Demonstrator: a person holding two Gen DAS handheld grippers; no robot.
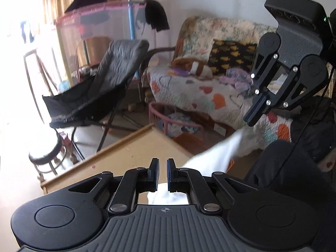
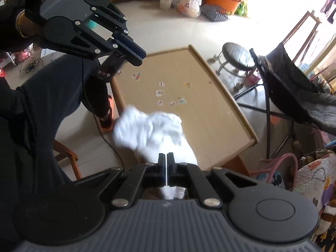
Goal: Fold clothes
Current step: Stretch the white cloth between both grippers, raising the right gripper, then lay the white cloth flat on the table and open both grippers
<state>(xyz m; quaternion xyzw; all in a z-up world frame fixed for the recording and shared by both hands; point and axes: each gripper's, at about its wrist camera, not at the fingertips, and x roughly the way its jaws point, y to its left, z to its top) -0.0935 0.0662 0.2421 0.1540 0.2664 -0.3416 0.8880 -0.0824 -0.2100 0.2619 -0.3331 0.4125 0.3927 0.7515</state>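
We hold the cloth [image 2: 151,130] bunched above the near edge of the table [image 2: 210,109], right gripper [image 2: 167,168] clamped on it. Left gripper [image 1: 162,173] stands slightly apart, empty (motion blur). Judgement: find a free edge and spread flat before creasing.

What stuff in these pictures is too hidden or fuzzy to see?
- White garment: motion-blurred in both views, so which kind of clothing it is cannot be told.
- Its pinched end: hidden between the right gripper pads, right wrist view.
- Stickers on the wooden table: too small to read.
- Left gripper: cloth shows beneath it, but contact is unclear.
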